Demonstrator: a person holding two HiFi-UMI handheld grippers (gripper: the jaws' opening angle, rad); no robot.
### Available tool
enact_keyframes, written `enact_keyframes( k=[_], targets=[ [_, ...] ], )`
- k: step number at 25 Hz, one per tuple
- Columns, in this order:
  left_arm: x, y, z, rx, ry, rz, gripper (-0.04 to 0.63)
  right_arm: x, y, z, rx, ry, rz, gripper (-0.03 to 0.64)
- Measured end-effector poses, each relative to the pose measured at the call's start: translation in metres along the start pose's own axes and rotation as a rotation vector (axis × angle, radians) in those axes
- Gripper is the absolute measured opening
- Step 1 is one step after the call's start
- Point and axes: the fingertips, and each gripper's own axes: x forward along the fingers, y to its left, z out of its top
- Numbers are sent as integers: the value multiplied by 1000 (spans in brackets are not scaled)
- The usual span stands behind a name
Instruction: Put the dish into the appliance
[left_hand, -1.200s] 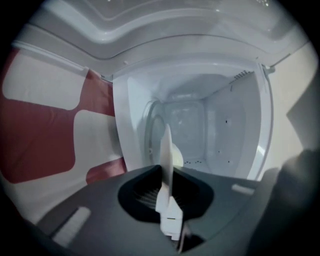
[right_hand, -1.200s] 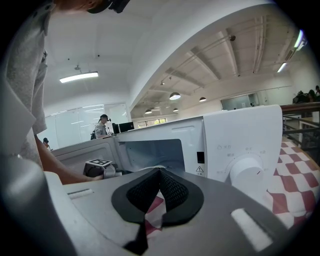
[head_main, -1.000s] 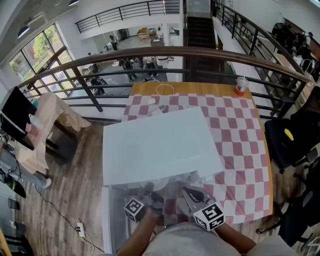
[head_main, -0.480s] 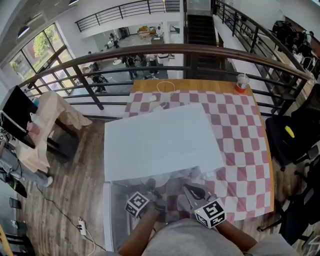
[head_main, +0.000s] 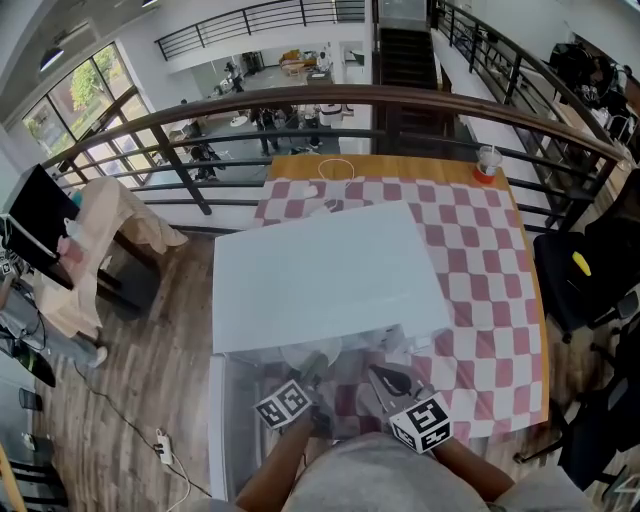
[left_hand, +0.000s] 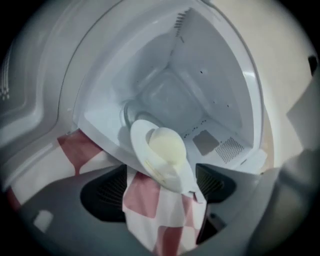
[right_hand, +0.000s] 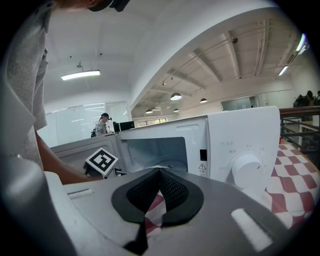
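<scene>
The dish (left_hand: 162, 150), a white plate with a pale yellow round piece on it, rests tilted on the front sill of the open white microwave (head_main: 320, 275). My left gripper (left_hand: 159, 185) is right in front of it. Its jaws have just been opening and now stand wide, with the plate's near rim between the pads but not pressed. In the head view the left gripper (head_main: 312, 372) reaches under the microwave's front edge, where the dish (head_main: 303, 355) shows. My right gripper (head_main: 385, 380) hangs beside it, shut with nothing held (right_hand: 160, 172).
The microwave door (head_main: 228, 420) hangs open at the left. Its control knob (right_hand: 246, 169) is on the right front. The red-and-white checked tablecloth (head_main: 480, 290) carries a cup (head_main: 486, 165) at the far right corner. A railing (head_main: 400, 100) runs behind; a black chair (head_main: 580, 270) stands right.
The left gripper has rolled, its marker cube shifting a little right, and its jaws have opened off the dish. The right gripper has stayed put.
</scene>
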Motion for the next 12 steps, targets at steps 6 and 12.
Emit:
enact_keyframes(
  k=[6, 12],
  targets=[
    [-16, 5, 6, 356, -76, 119, 466, 1, 4, 0, -11, 4, 11, -2],
    [-24, -3, -1, 633, -67, 180, 466, 0, 6, 0, -15, 0, 16, -2]
  ],
)
